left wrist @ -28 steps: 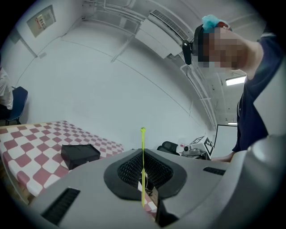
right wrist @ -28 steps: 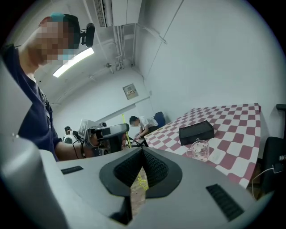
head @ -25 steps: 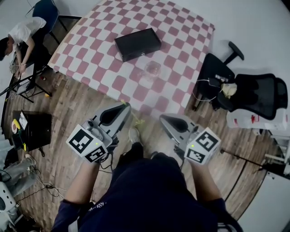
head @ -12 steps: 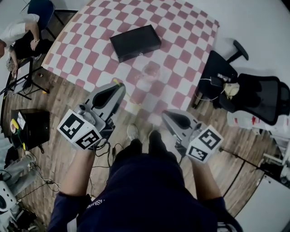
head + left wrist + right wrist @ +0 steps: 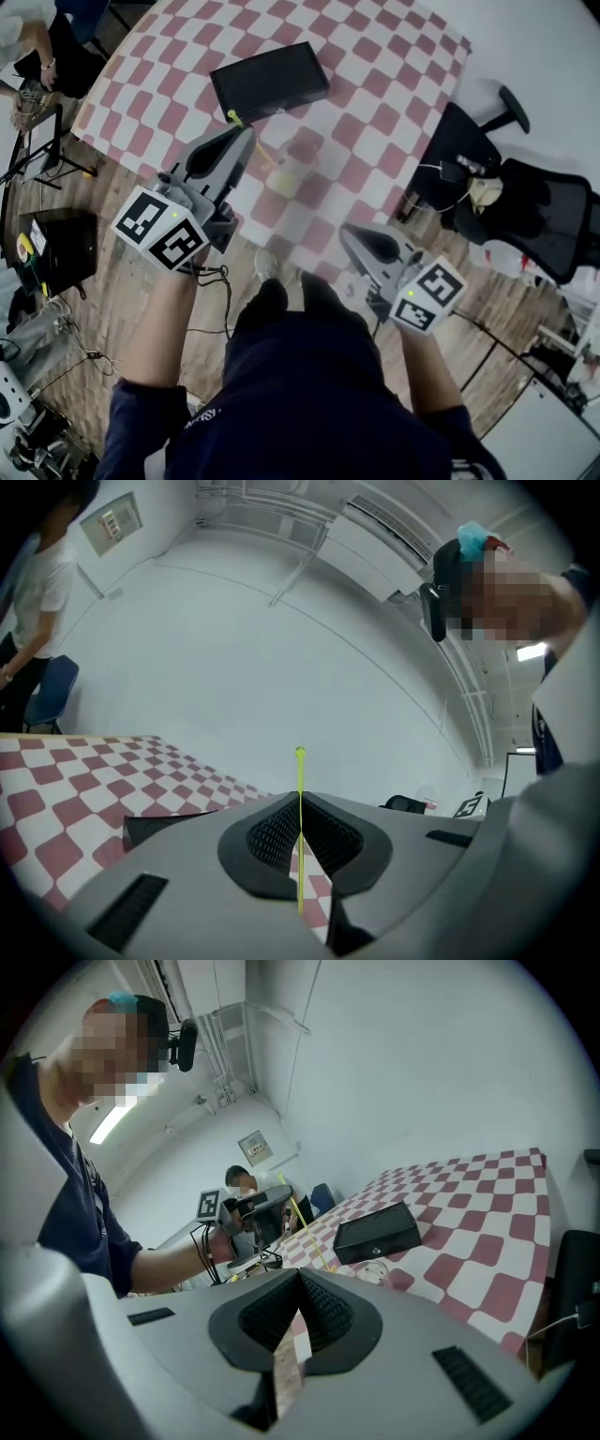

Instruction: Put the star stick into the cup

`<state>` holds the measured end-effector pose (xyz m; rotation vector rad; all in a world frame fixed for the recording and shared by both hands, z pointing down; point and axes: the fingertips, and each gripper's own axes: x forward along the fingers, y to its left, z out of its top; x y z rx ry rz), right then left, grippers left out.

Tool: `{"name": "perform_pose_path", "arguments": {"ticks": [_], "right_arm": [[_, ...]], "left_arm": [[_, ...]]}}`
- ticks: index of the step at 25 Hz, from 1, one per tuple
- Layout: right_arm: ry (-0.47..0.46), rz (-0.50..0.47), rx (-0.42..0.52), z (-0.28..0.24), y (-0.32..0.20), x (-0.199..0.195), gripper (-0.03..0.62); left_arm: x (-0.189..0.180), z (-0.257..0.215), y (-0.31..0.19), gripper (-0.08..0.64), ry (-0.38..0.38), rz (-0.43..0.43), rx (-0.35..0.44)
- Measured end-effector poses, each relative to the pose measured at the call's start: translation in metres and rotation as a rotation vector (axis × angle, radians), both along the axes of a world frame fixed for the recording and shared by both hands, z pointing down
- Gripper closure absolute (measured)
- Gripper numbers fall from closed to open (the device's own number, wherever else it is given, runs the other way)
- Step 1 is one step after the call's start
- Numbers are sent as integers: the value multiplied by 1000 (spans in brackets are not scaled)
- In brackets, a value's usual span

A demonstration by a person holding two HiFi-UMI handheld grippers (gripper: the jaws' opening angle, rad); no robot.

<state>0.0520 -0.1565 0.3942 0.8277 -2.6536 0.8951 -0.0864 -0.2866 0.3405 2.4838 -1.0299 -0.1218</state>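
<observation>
The star stick is a thin yellow-green rod pinched between the jaws of my left gripper, its small knob sticking out past them. In the head view my left gripper hovers over the near part of the checkered table. The stick slants down to a blurred pale-yellow end just short of the clear cup. The right gripper view shows the cup in front of a black box. My right gripper is shut and empty, low near the table's near edge.
A black box lies on the table just behind the cup. A black office chair stands to the right of the table. A person sits at the far left. A black case rests on the wooden floor.
My left gripper has risen and moved forward over the table with the stick, bringing its lower end close to the cup. The right gripper stayed low and barely moved.
</observation>
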Motion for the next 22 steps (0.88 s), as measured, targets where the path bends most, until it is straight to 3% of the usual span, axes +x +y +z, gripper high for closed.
{"name": "perform_pose_path", "arguments": {"ticks": [12,22], "right_arm": [[2,-55,-92,42,-23,25,577],[18,-86,-150,67,-16,30,577]], "left_arm": [[7,75,-47,526,33,-146,-127],[-4,121,-56,526,115,-277,-206]]}}
